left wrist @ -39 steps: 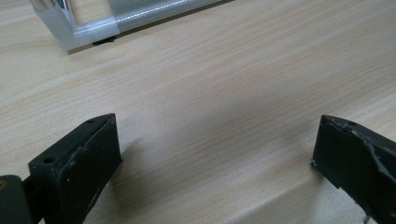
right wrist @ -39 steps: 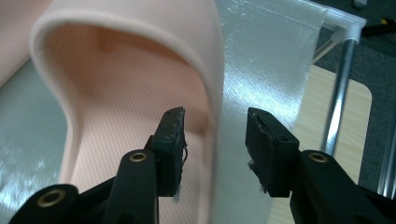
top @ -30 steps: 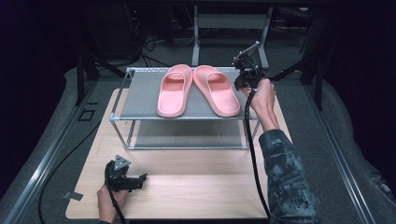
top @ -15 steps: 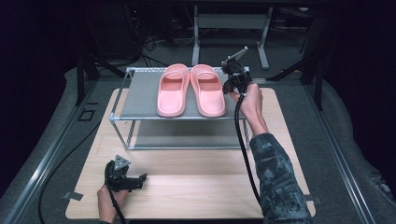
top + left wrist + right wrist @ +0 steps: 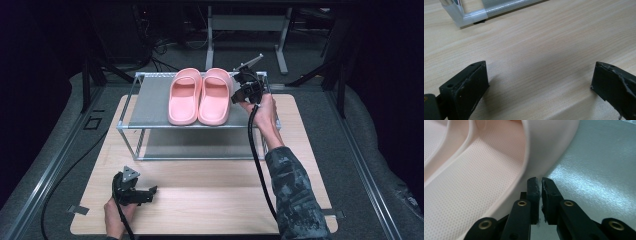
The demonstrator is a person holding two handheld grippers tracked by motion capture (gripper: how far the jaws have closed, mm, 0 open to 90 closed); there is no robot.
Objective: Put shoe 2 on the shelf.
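Two pink slippers (image 5: 200, 96) on rack (image 5: 150, 102); right tool (image 5: 539, 185) seemingly touching one.

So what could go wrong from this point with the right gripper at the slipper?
The right gripper is shut with nothing between its pads, pressed at the right slipper's outer edge: it may shove rather than grasp it. A push could knock it into the left slipper, or slide both along the rack.
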